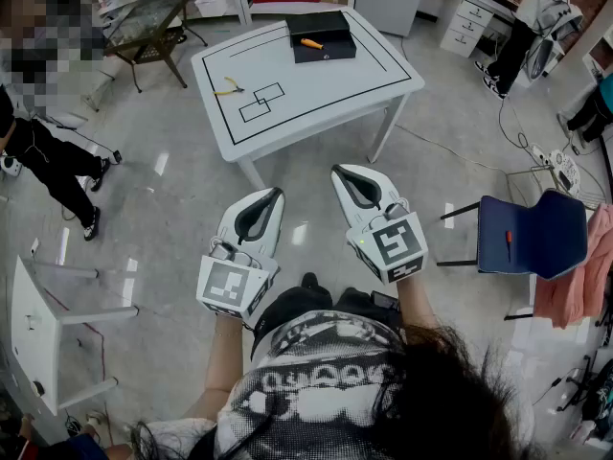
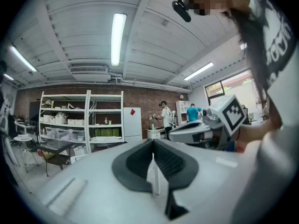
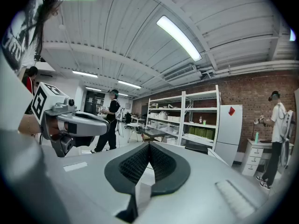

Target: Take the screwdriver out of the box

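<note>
Black box (image 1: 330, 27) with orange-handled screwdriver (image 1: 311, 43) on white table (image 1: 316, 94)

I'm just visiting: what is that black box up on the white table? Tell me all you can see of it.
The box is black, flat and rectangular, matt like plastic or painted metal. It sits level at the far edge of the white table, slightly askew to it. An orange-handled screwdriver lies in or on it; from here the difference cannot be told. Nothing else touches it.
</note>
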The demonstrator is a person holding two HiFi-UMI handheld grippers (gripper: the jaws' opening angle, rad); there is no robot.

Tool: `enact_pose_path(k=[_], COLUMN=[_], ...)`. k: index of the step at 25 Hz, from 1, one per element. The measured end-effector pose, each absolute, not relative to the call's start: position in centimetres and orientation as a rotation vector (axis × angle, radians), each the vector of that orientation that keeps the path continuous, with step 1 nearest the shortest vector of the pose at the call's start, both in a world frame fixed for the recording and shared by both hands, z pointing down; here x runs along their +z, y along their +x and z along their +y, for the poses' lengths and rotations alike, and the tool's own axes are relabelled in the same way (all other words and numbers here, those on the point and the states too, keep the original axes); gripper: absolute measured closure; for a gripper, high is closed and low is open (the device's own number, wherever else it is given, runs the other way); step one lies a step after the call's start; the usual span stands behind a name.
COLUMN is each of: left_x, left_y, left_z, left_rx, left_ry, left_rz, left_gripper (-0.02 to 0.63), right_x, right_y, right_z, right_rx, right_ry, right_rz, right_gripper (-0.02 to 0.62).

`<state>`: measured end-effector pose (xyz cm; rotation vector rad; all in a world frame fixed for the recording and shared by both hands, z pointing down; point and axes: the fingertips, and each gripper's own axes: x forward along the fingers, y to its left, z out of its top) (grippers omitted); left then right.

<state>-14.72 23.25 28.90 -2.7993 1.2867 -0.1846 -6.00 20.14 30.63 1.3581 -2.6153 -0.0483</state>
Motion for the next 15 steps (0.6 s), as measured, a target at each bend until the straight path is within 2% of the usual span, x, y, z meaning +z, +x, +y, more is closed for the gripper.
enact_pose_path(k=[15], left_x=[31.4], left_y=[-16.5], left_z=[21.2], left_rx=[-0.189], left_ry=[-2.896], left_rz=[1.128], left_gripper=[0.606], right_x=[32.2], right_y=[-7.0], right_z=[18.8], right_rx=[0.049], right_ry=[1.563], right_rz=[-2.537], right_gripper=[0.594])
